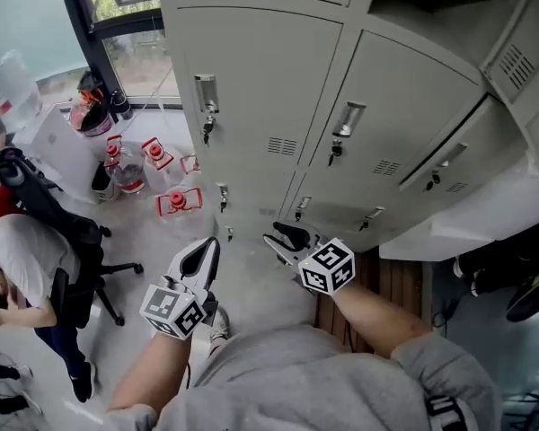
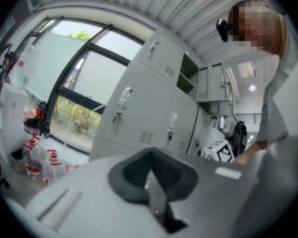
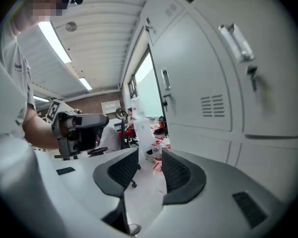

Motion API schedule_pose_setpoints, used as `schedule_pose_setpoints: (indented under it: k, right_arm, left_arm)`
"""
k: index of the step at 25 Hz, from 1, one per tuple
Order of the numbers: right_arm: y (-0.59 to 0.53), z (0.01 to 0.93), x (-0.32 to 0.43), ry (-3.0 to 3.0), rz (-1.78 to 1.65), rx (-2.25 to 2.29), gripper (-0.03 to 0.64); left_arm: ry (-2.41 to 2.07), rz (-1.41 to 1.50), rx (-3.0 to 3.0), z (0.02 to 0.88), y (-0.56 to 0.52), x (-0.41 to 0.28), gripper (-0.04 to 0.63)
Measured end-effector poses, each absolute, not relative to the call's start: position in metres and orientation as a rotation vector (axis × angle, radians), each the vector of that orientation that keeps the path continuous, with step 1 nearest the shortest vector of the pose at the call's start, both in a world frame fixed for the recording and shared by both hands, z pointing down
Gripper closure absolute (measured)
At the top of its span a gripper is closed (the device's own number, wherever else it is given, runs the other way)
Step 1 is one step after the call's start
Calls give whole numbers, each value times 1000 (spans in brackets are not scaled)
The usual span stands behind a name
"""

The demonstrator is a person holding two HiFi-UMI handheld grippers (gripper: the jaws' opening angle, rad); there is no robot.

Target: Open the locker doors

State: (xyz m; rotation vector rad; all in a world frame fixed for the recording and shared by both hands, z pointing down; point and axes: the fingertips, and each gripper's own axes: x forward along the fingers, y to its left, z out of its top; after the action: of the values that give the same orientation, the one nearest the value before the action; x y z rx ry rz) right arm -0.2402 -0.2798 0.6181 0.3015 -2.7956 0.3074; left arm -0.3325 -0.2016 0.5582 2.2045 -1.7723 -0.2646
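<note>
Two hand-held grippers, both empty, both short of the lockers.

Item 1, your left hand-held gripper [image 1: 205, 250]: jaws together, nothing between them. Risk: if you reach a handle like this you will only knock against it, so part the jaws first.

Item 2, your right hand-held gripper [image 1: 283, 236]: jaws partly apart, nothing between them. Risk: the gap looks modest, so a skewed approach could clip the handle's edge and slide off.

Item 3, locker doors [image 1: 260, 79]: a grey bank straight ahead. The left and middle upper doors are closed, the right-hand door [image 1: 472, 146] seems ajar, and a lower row [image 1: 337, 196] sits beneath. Each handle [image 1: 206, 92] has what looks like a key [image 1: 207, 131] hanging under it. Risk: jaws closing on the key rather than the handle would twist it instead of pulling the door.

Item 4, bottles [image 1: 130, 164] on the floor, left of the lockers, with a seated person [image 1: 18, 259] nearby. Risk: a low, wide swing of your left arm could topple the bottles.
</note>
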Motion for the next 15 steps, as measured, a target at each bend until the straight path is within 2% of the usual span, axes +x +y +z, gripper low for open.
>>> schedule_pose_setpoints:
  k: [4,8,15]
  right_arm:
    - [-309,716,-342,-2653,291,462,465]
    - [-351,793,-412,-2502,276,651,450]
    - [-413,861,-466,-2332,359,954,446]
  left_arm:
    - [-1721,-162,2182,626,-200,-433,591]
    - [-1674,-113,2172,674,-203,-508,591]
    - [-1623,-88,2139,727,-202,-568,591]
